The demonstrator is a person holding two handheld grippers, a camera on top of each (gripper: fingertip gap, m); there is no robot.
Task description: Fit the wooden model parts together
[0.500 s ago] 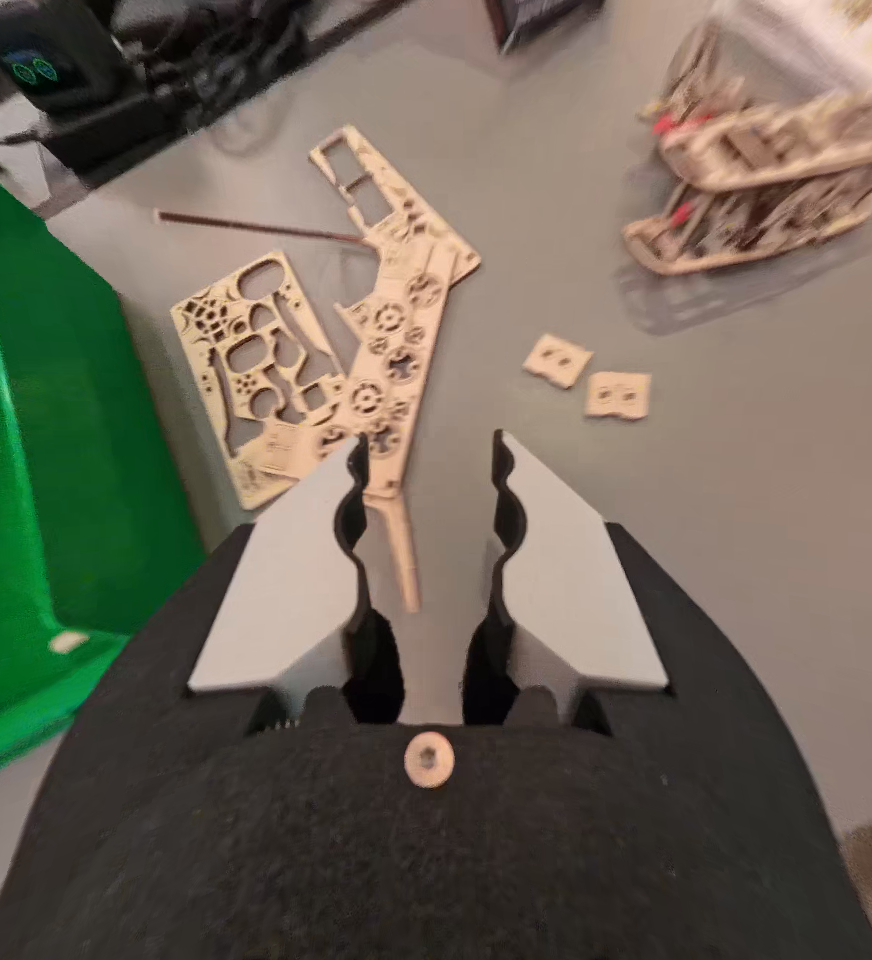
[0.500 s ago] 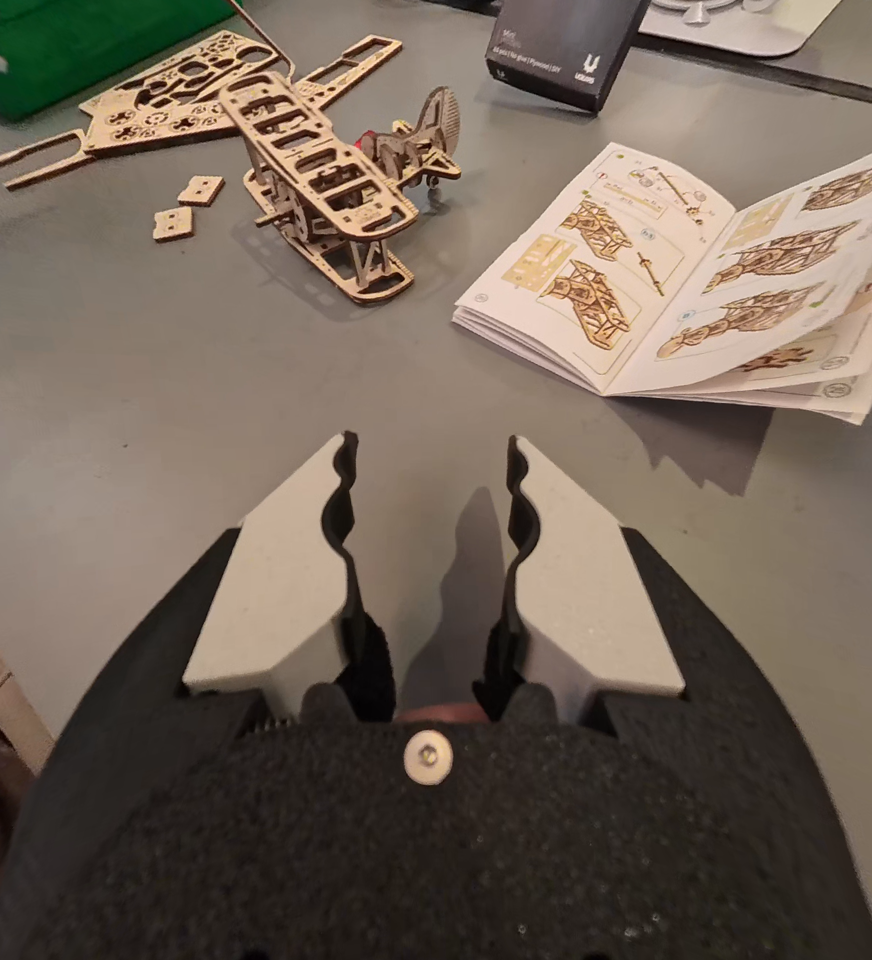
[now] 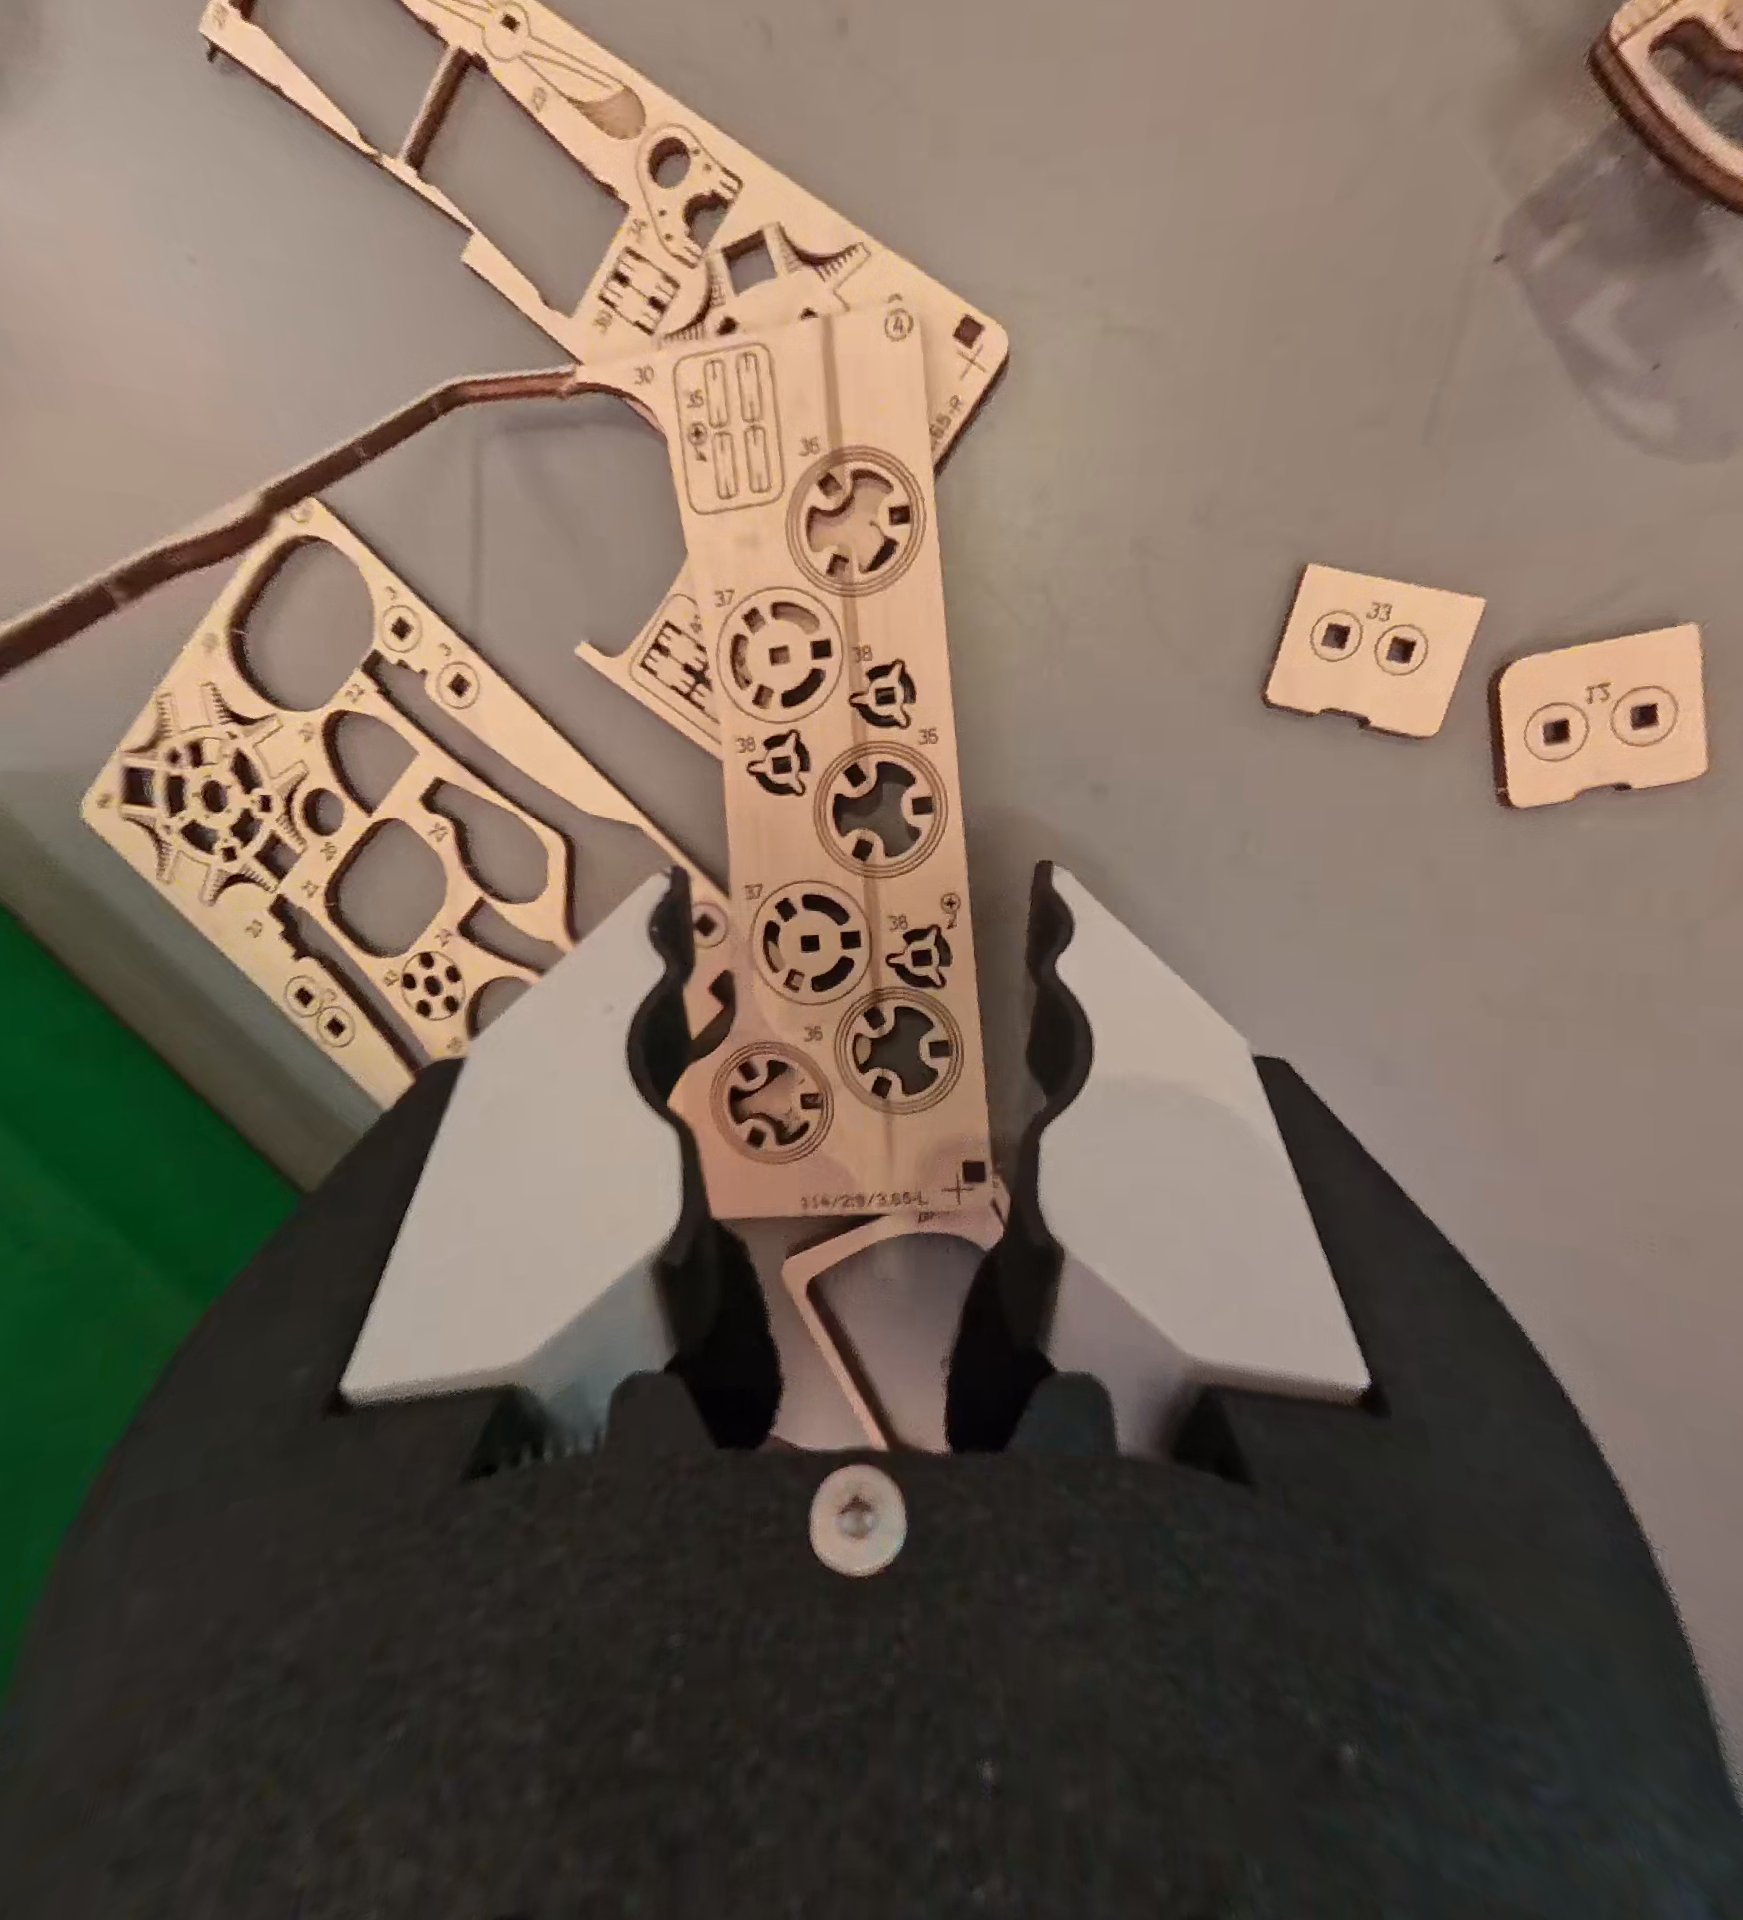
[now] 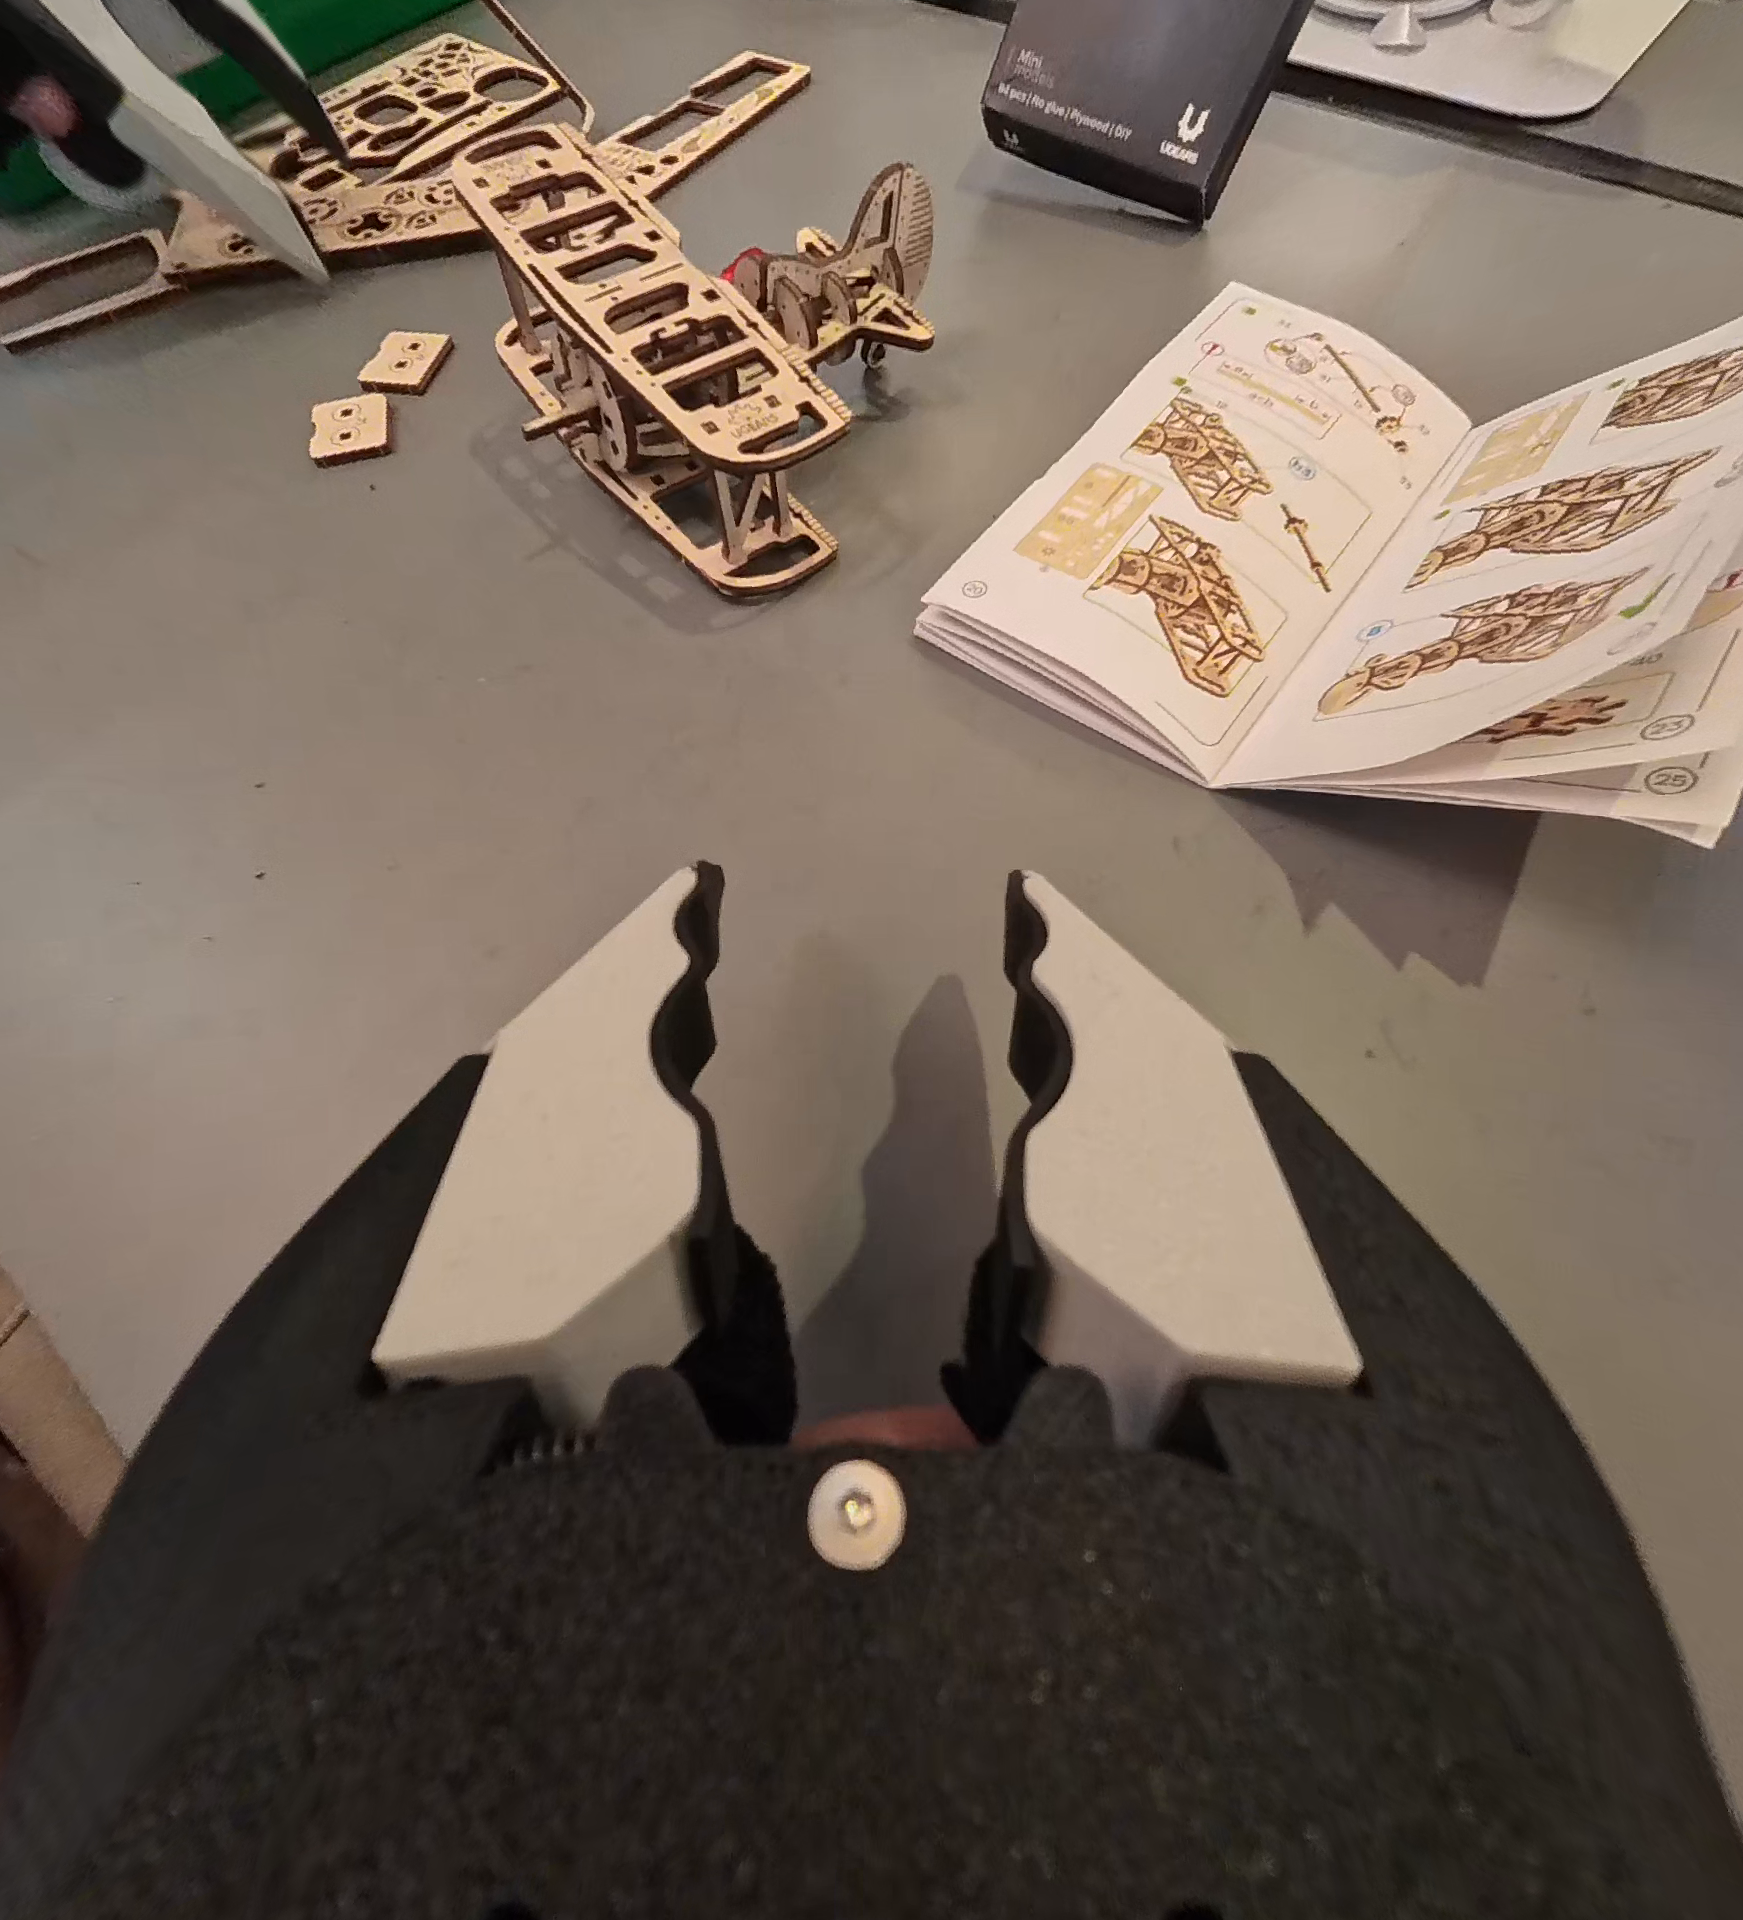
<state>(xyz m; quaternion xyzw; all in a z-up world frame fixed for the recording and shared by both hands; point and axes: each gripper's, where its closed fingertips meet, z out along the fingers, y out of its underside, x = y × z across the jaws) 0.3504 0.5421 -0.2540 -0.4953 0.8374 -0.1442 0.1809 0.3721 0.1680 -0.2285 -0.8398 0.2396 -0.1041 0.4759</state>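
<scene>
My left gripper (image 3: pixel 859 883) is open and hovers low over a plywood sheet strip (image 3: pixel 846 644) with round wheel parts cut in it; the strip's near end lies between the jaws, untouched as far as I can tell. Two more part sheets (image 3: pixel 327 831) lie beside and under it. Two small square wooden parts (image 3: pixel 1371 655) lie to the right. The half-built wooden biplane (image 4: pixel 669 343) stands on the grey table (image 4: pixel 327 779). My right gripper (image 4: pixel 862 878) is open and empty above bare table, well short of the biplane. The left gripper (image 4: pixel 212 135) also shows in the right wrist view, over the sheets (image 4: pixel 410 135).
A green bin (image 3: pixel 67 1195) stands left of the sheets. An open instruction booklet (image 4: pixel 1366 540) lies right of the biplane. A black box (image 4: pixel 1137 94) stands at the back. The two small parts (image 4: pixel 379 395) lie left of the biplane. The tips of one gripper are about 40 centimeters away from the tips of the other. To the half-built wooden biplane (image 4: pixel 669 343): right tips about 15 centimeters, left tips about 20 centimeters.
My left gripper has moved forward and down over the part sheets, so the wheel strip now lies between its jaws. It has entered the right wrist view. The right gripper has barely moved.
</scene>
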